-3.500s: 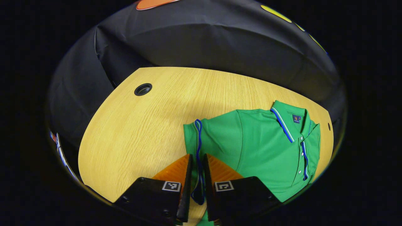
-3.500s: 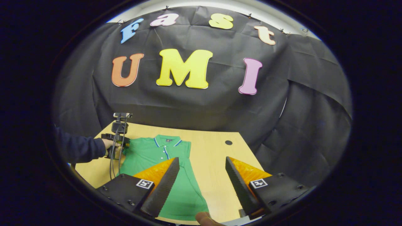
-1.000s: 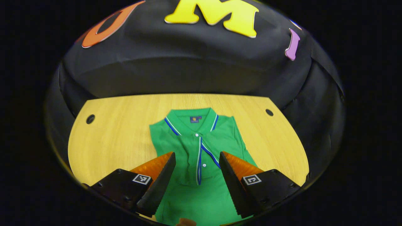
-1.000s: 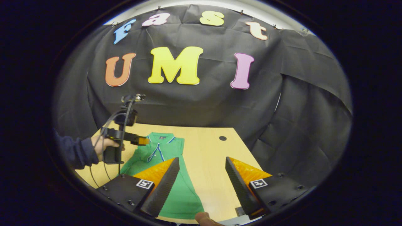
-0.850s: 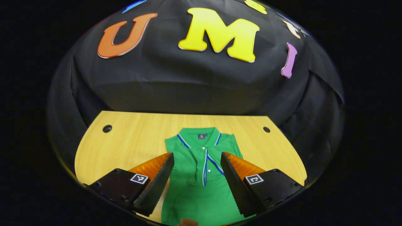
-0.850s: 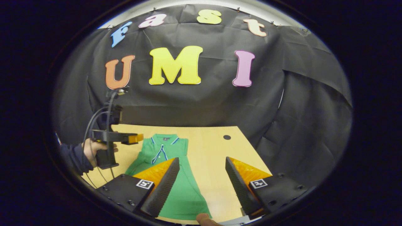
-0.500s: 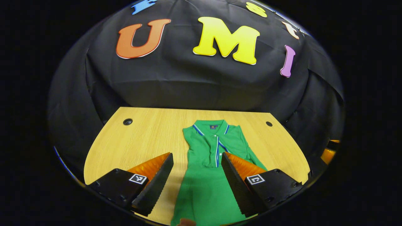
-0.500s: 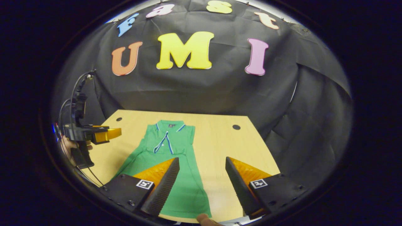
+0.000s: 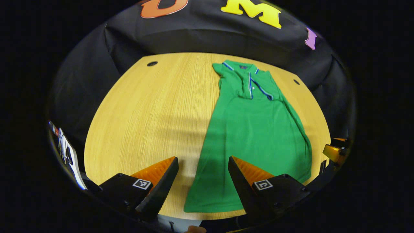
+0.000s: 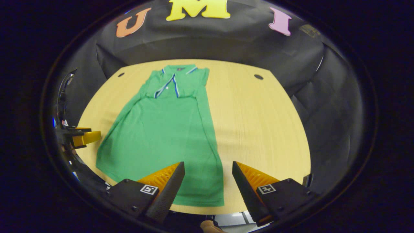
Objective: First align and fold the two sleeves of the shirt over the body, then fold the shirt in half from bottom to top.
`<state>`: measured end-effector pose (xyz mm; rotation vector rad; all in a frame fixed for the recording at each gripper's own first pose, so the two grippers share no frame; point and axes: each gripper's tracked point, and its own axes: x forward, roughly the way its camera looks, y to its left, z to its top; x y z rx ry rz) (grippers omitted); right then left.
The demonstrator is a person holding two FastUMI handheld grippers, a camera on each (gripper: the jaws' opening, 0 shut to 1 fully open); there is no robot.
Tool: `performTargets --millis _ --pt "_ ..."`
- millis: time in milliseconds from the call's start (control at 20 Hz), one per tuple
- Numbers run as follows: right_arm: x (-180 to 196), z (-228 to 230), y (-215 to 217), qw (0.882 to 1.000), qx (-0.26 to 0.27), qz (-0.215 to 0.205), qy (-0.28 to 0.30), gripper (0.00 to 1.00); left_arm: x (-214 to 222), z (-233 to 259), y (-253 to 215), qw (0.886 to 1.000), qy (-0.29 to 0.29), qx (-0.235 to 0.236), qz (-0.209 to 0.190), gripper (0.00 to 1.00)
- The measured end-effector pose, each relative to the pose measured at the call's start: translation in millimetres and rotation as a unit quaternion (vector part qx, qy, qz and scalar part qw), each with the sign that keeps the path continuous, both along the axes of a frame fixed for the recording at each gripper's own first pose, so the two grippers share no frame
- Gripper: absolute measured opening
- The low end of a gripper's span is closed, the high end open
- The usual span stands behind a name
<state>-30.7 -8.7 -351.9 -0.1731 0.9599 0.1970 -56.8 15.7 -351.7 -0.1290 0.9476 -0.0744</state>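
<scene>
Left gripper (image 9: 202,176): you hold it with its fingers spread wide and nothing between them, above the near edge of the table, over the shirt's bottom left corner as you face it. In the right gripper view it shows at the far left (image 10: 84,137), beside the shirt's left side.
Right gripper (image 10: 208,181): you hold it released too, fingers well apart and empty, above the near edge with the shirt's bottom right corner just under its left finger. In the left gripper view a part of it shows at the far right (image 9: 334,152).
Table (image 9: 145,106): light wood, rounded at the far side, with the booth's black cloth behind it.
Shirt (image 9: 255,136): green polo, lying flat and lengthways on the table, collar at the far end and hem (image 10: 194,202) at the near edge. Both sleeves lie folded in over the body, so the outline is a long narrow strip.
Collar (image 10: 178,69): blue and white trim, with the button placket running down from it.
Cable holes: two small dark rings in the table, one at the far left (image 9: 152,63), one at the far right (image 10: 258,77), both well apart from the shirt.
</scene>
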Motion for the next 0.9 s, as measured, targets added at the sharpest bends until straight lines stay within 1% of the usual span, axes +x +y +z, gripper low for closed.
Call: performTargets --millis 100,150,200,250,300,350,450,500,550,650,700,800,900 --pt "-17 -27 -8 0.999 -0.013 -0.010 0.047 0.94 -23 -14 -1 0.999 0.038 0.001 -0.006 0.99" --pt "-24 -37 -9 0.998 -0.009 -0.017 0.068 0.96 -32 -20 0 0.999 0.053 0.005 -0.007 0.99" --pt "-28 -44 -11 0.996 -0.010 -0.025 0.087 0.94 -40 -25 0 0.997 0.071 0.005 -0.011 0.99" --pt "-31 -52 -13 0.994 -0.009 -0.031 0.101 0.94 -47 -27 2 0.996 0.085 0.006 -0.013 0.99" --pt "-34 -59 -17 0.993 -0.014 -0.036 0.112 0.97 -53 -31 5 0.995 0.100 0.010 -0.010 1.00" --pt "-36 -65 -19 0.991 -0.021 -0.040 0.122 0.94 -58 -33 5 0.993 0.116 0.008 -0.009 0.99" --pt "-41 -72 -21 0.989 -0.025 -0.041 0.143 0.94 -66 -35 5 0.990 0.143 0.006 -0.007 0.99" --pt "-44 -76 -21 0.988 -0.026 -0.039 0.150 0.94 -65 -25 7 0.990 0.139 0.014 -0.014 0.99" --pt "-48 -80 -23 0.986 -0.031 -0.039 0.161 0.95 -66 -27 6 0.989 0.147 0.019 -0.022 0.97" --pt "-53 -86 -21 0.982 -0.024 -0.046 0.179 0.94 -65 -18 4 0.986 0.164 0.027 -0.034 0.96" --pt "-55 -89 -21 0.981 -0.021 -0.048 0.189 0.97 -64 -12 4 0.984 0.173 0.026 -0.032 0.96" --pt "-51 -89 -20 0.980 -0.011 -0.057 0.192 0.94 -61 -1 2 0.981 0.190 0.022 -0.024 0.94" --pt "-50 -88 -20 0.978 -0.014 -0.053 0.201 0.95 -58 10 -1 0.980 0.198 0.023 -0.030 0.93"
